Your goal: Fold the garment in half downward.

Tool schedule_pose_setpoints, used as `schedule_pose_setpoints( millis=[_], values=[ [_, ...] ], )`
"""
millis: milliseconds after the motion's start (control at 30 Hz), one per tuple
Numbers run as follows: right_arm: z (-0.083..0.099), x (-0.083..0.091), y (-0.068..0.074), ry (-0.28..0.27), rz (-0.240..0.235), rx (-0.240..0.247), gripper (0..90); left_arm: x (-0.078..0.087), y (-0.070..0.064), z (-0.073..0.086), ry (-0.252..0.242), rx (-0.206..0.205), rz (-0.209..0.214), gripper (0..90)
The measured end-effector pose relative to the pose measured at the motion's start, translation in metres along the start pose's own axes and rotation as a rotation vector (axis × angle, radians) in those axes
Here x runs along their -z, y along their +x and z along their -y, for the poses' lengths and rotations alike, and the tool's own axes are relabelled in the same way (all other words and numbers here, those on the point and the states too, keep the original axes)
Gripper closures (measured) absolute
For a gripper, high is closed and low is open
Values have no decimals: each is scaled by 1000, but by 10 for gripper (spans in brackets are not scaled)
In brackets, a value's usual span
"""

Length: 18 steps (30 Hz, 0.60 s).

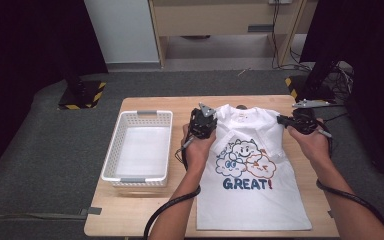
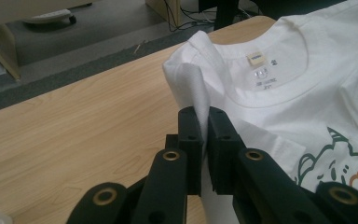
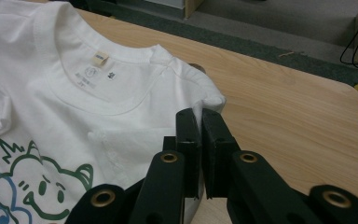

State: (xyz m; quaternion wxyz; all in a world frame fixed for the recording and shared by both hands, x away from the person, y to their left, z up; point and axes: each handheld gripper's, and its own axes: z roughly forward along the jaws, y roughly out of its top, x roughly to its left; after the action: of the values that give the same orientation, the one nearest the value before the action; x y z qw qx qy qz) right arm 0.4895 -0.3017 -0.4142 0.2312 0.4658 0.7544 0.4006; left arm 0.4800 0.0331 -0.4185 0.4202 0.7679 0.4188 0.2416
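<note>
The white shirt point(image 1: 252, 170) lies flat on the counter point(image 1: 145, 200). The left gripper point(image 2: 204, 122) pinches one shoulder; the right gripper point(image 3: 200, 122) seems to pinch the other.

White T-shirt point(image 1: 252, 190), lying front up on the bench point(image 1: 145, 205), collar away from the person, hem near the front edge. Chest print: cartoon clouds in blue, green and orange above the word "GREAT!". Both sleeves are folded inward over the chest; each shoulder fold is lifted and pinched. Neck label visible inside the collar.
</note>
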Motion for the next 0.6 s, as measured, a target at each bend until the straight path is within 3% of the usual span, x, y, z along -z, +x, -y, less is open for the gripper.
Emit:
schedule_pose_setpoints(
  millis=[233,600],
  values=[
    [-2,5,-4,-3,9,-17,868,6,9,0,1,15,-19,863],
    [-3,9,-3,-6,11,-15,869,10,7,-3,-11,7,-16,863]
  ],
)
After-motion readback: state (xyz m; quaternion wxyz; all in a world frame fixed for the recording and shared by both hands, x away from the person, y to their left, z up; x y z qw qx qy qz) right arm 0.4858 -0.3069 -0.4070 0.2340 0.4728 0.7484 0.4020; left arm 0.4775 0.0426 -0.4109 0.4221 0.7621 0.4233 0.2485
